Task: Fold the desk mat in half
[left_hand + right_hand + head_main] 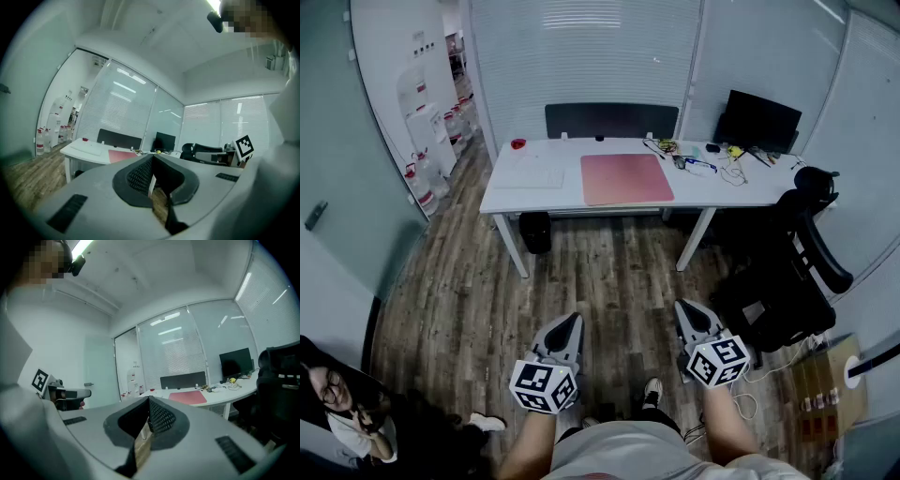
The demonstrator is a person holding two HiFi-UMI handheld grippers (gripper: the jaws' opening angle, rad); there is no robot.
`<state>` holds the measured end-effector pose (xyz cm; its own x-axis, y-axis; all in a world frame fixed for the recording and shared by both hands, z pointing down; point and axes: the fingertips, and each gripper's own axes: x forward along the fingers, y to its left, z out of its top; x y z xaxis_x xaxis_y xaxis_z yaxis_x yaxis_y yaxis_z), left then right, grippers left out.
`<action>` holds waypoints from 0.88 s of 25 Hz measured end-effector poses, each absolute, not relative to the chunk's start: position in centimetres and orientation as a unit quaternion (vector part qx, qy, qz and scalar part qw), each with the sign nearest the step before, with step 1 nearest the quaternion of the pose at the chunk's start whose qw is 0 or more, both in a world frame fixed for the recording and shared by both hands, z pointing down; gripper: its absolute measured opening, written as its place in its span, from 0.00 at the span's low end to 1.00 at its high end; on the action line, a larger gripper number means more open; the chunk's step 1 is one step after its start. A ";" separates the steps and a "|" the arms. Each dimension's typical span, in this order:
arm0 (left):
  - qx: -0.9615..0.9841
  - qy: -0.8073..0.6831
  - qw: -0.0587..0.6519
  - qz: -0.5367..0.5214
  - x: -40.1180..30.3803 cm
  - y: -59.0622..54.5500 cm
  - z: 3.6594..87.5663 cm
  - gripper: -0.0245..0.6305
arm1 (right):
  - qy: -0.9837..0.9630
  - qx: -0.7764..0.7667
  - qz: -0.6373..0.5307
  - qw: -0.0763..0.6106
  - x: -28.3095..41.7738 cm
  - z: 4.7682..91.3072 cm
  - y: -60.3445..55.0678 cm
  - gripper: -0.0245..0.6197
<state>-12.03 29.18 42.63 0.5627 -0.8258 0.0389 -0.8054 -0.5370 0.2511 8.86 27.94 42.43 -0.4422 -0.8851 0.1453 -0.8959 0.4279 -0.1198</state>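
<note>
A pink desk mat (626,178) lies flat on the white desk (534,195) far ahead of me; it also shows small in the left gripper view as a pink desk mat (123,155) and in the right gripper view as a pink desk mat (188,397). My left gripper (571,323) and right gripper (686,309) hang low over the wooden floor, well short of the desk. Both are shut with their tips together and nothing between them. The left gripper (152,159) and right gripper (149,401) each point toward the desk.
A black office chair (797,262) stands at the right of the desk. A monitor (757,120), cables and small items crowd the desk's right end; a white pad (530,174) and a red object (517,143) lie at its left. A person (342,412) crouches at the lower left. A water dispenser (427,131) stands far left.
</note>
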 end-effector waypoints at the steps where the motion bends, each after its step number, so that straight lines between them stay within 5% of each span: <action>1: 0.875 -0.467 0.121 -0.042 -12.0 29.1 42.6 0.05 | -0.845 0.526 0.089 0.030 8.9 42.3 27.9 0.12; 22: 0.874 -0.469 0.119 -0.045 -12.2 29.6 42.4 0.06 | -0.847 0.527 0.074 0.020 8.8 41.3 28.1 0.12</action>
<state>-12.22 29.58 42.35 0.5565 -0.8302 0.0336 -0.8087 -0.5320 0.2509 8.81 28.14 41.30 -0.4443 -0.8889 0.1121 -0.8948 0.4340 -0.1049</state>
